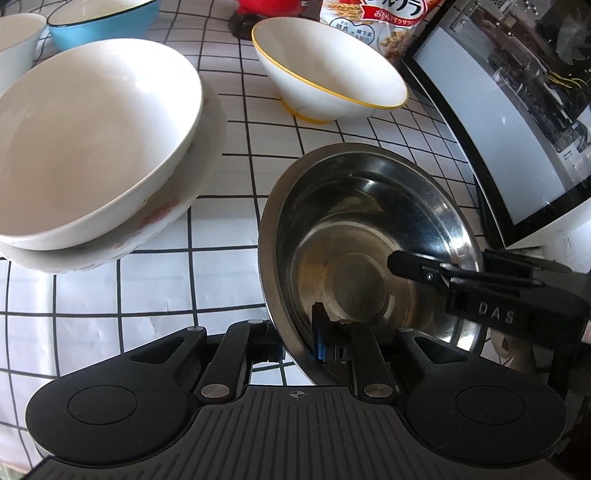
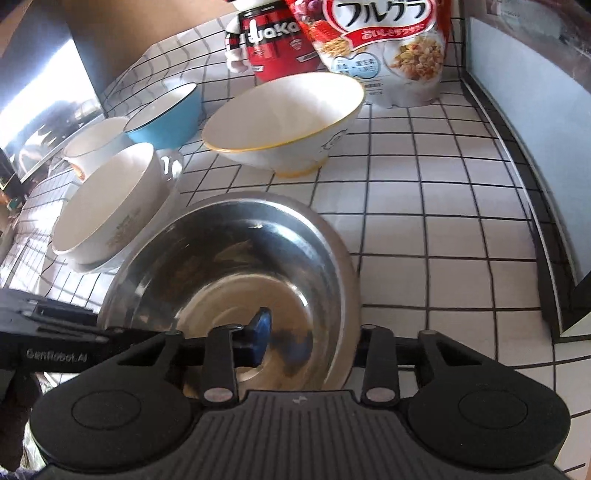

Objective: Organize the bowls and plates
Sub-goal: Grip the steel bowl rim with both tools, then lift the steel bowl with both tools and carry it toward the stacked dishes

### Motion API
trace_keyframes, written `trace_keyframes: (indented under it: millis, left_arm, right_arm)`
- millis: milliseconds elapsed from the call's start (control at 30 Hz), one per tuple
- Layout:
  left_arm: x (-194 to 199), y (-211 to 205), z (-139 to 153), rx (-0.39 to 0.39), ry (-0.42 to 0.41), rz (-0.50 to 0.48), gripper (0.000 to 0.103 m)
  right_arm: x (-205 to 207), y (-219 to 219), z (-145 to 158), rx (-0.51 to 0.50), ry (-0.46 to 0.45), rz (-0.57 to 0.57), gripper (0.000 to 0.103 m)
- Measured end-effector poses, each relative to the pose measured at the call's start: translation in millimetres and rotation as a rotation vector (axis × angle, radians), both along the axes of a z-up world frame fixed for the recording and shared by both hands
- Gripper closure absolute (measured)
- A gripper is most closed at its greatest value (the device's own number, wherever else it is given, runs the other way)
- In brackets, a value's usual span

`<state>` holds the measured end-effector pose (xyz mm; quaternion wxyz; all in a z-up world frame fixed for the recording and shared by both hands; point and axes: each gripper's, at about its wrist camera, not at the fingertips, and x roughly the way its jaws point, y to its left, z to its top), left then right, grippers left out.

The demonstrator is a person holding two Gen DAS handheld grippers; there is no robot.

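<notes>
A steel bowl (image 1: pixel 362 236) (image 2: pixel 236 258) is tilted over the checked cloth. My left gripper (image 1: pixel 295 339) is shut on its near rim, blue pad inside and the other finger outside. It also shows at the left edge of the right wrist view, left gripper (image 2: pixel 122 332). My right gripper (image 2: pixel 317 336) straddles the opposite rim, its blue pad inside the bowl and clear of the wall, so it is open. The right gripper (image 1: pixel 439 258) reaches in from the right. A white bowl (image 1: pixel 92 147) sits nested in another white dish. A yellow-rimmed bowl (image 1: pixel 332 70) stands behind.
A blue bowl (image 1: pixel 99 22) and a white bowl (image 1: pixel 14 44) stand at the back left. A cereal bag (image 2: pixel 388 48) and a red tin (image 2: pixel 273 40) are at the back. A black-framed appliance door (image 1: pixel 517 129) borders the right side.
</notes>
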<state>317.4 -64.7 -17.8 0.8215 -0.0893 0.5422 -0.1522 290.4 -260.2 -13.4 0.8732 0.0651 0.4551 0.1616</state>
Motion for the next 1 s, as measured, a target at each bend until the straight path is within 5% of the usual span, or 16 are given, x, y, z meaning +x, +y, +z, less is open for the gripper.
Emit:
trace_keyframes:
  millis: [300,467,800,1000]
  left_arm:
    - [-8,-3,4,-0.006,0.071,0.034,0.087]
    - [-34,-3,36,-0.06,0.113,-0.058,0.08]
    - [-54,57,141,-0.084,-0.155,-0.016,0.083]
    - [-47,104,179,-0.031,-0.28,0.077,0.084]
  right_arm:
    - [-11,-4,11,-0.02,0.029,-0.031,0.075]
    - [-33,-2,53,-0.04,-0.016,0.005,0.076]
    - [-38,50,163,-0.069,-0.279,0.13,0.076]
    - [-13,106,194,-0.062,-0.365,0.163,0.076]
